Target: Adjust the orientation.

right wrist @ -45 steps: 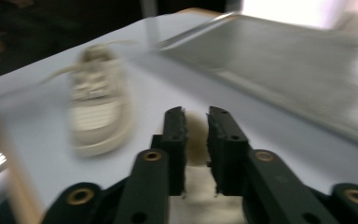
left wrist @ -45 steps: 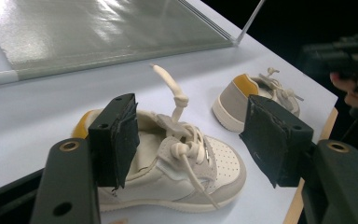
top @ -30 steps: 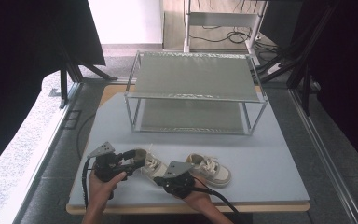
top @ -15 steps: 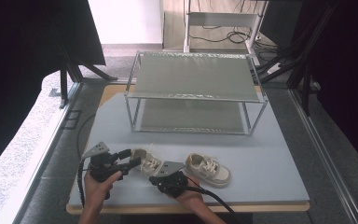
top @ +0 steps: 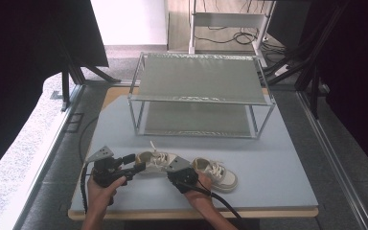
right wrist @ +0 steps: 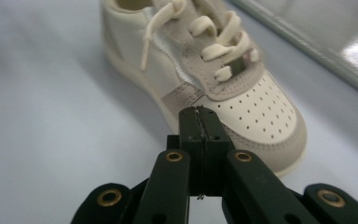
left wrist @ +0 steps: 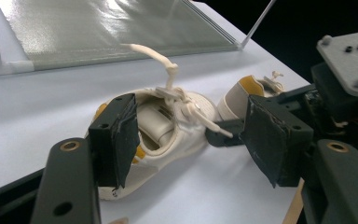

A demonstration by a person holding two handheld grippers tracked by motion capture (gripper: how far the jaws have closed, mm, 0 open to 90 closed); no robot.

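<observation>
Two small cream shoes lie on the pale blue table [top: 278, 163]. The left shoe [top: 155, 159] has a loose lace sticking up [left wrist: 168, 70]. My left gripper [top: 135, 163] is open, its pads [left wrist: 119, 135] on either side of that shoe's heel [left wrist: 168, 126] without pressing on it. My right gripper [top: 170, 171] is shut, its tips [right wrist: 199, 116] low beside the toe of the same shoe [right wrist: 242, 98]. In the left gripper view those tips [left wrist: 214, 137] sit right at a lace end; I see nothing clamped between them. The right shoe [top: 220, 175] lies behind my right hand.
A two-level metal-framed rack [top: 199, 100] with mesh shelves stands across the far half of the table. Cables trail from both grippers off the near edge. Dark stands and floor cables lie beyond the table on both sides.
</observation>
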